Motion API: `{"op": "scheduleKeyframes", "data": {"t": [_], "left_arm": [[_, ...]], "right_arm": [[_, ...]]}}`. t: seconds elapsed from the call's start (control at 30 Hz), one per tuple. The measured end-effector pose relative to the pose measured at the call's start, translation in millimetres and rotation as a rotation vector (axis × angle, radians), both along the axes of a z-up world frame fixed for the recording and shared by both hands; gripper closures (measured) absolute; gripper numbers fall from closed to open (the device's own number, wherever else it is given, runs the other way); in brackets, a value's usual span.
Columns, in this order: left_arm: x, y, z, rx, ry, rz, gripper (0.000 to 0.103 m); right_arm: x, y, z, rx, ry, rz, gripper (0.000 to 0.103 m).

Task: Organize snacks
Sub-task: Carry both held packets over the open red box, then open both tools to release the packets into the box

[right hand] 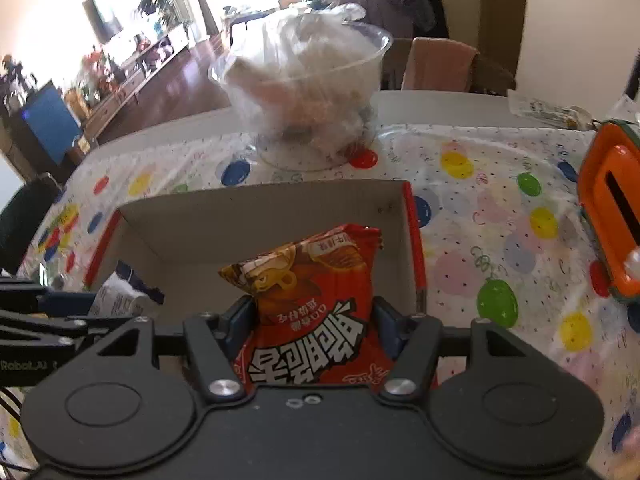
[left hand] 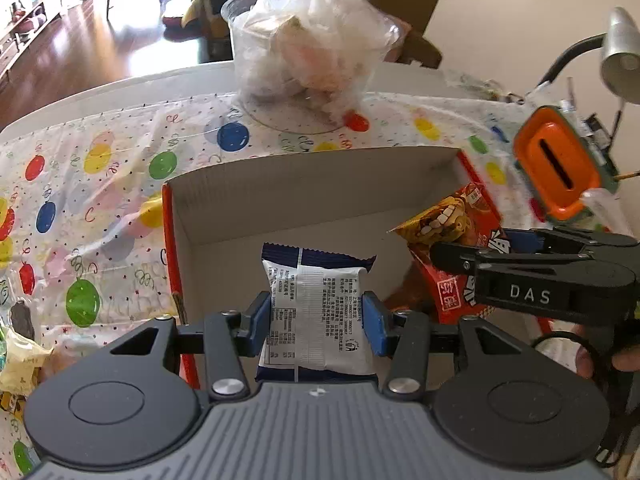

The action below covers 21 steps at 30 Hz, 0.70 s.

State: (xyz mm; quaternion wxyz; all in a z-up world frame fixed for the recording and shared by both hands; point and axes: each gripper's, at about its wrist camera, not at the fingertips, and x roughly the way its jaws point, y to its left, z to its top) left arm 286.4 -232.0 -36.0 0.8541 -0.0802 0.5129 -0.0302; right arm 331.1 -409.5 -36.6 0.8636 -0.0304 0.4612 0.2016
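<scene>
My left gripper (left hand: 316, 322) is shut on a blue-and-white snack packet (left hand: 316, 304), held over the open cardboard box (left hand: 320, 184) with red outer sides. Its blue pads press the packet's two sides. My right gripper (right hand: 314, 328) is shut on a red snack bag (right hand: 308, 312) with white lettering, also above the box (right hand: 260, 216). In the left wrist view the right gripper (left hand: 460, 258) comes in from the right with the red bag (left hand: 452, 228). The right wrist view shows the blue-and-white packet (right hand: 120, 300) at the left, over the box's near left corner. The box floor that shows is bare.
A clear plastic bowl (left hand: 304, 64) stuffed with plastic bags stands behind the box on a balloon-print tablecloth (left hand: 100, 200). An orange-topped container (left hand: 556, 172) sits to the right, under a silver desk lamp (left hand: 620, 48). Loose wrapped snacks (left hand: 16, 360) lie at the near left.
</scene>
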Motion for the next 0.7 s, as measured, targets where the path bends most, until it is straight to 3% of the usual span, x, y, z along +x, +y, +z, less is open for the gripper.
{"op": "scheduleKeyframes", "data": {"t": [0.37, 0.7], "left_arm": [[34.5, -5.7, -34.4, 0.011, 0.126, 0.038, 0.056], [46.5, -5.7, -47.4, 0.013, 0.195, 0.024, 0.057]], "right_arm": [[34.1, 26.8, -33.3, -0.113, 0.112, 0.105, 0.041], [37.7, 42.7, -35.5, -0.205, 0.106, 0.135, 0.041]]}}
